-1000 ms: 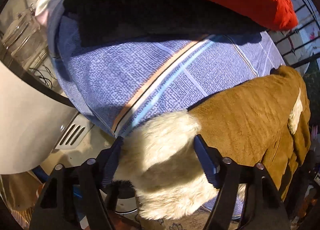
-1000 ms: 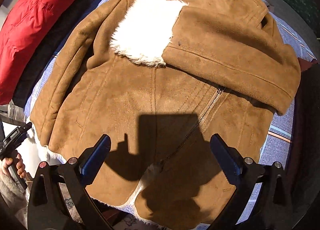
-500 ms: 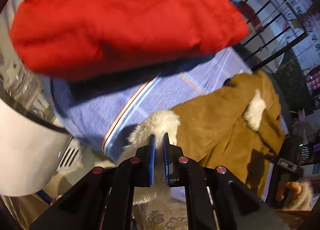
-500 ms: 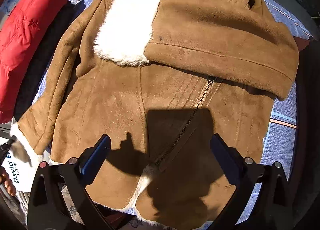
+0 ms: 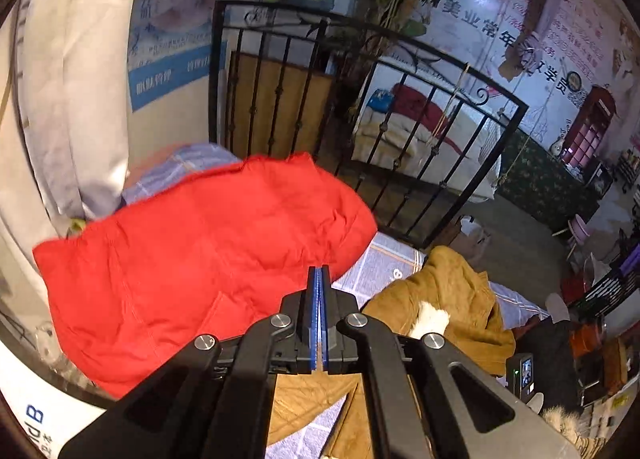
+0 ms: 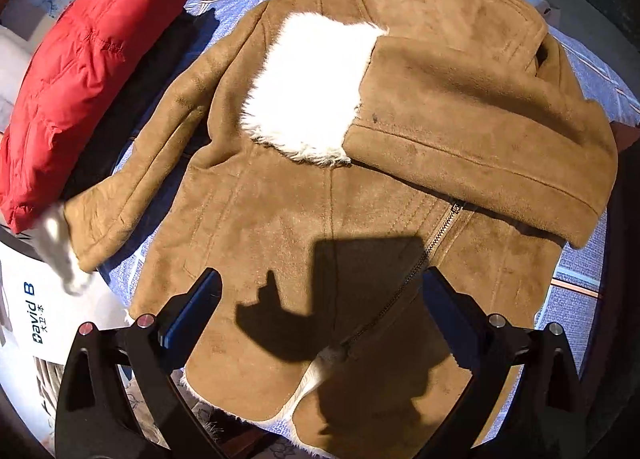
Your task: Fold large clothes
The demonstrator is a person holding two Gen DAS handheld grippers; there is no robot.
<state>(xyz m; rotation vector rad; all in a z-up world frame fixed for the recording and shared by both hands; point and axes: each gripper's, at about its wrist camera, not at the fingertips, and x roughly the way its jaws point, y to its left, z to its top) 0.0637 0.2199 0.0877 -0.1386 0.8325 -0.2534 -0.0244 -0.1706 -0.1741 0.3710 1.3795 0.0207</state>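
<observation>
Brown suede coat (image 6: 280, 227) lies front-up on a blue patterned cloth (image 6: 584, 259) covering the work surface; zipper (image 6: 436, 239) runs diagonally across the front and is done up. One sleeve is folded across the chest, its white fleece cuff (image 6: 308, 87) resting on the upper front. The other sleeve (image 6: 132, 199) extends out to the picture's left, its fleece cuff (image 6: 60, 247) blurred at the cloth's edge, past the coat's body. White fleece lining shows along the lower hem. Right gripper (image 6: 320, 307) hovers above the lower front of the coat, jaws spread wide, nothing between them; its shadow falls on the suede near the zipper. Left gripper (image 5: 319, 279) is raised and angled toward the far side of the room, jaws pressed together with the blue pads meeting; no fabric is visible between them. In the left wrist view the coat (image 5: 452, 291) sits low and to the right, well apart from that gripper's tips. A red padded jacket (image 5: 192, 259) lies folded beside the coat on the same cloth, with a dark garment (image 6: 132, 107) between them. Black iron railing (image 5: 360, 107) stands behind the surface.
</observation>
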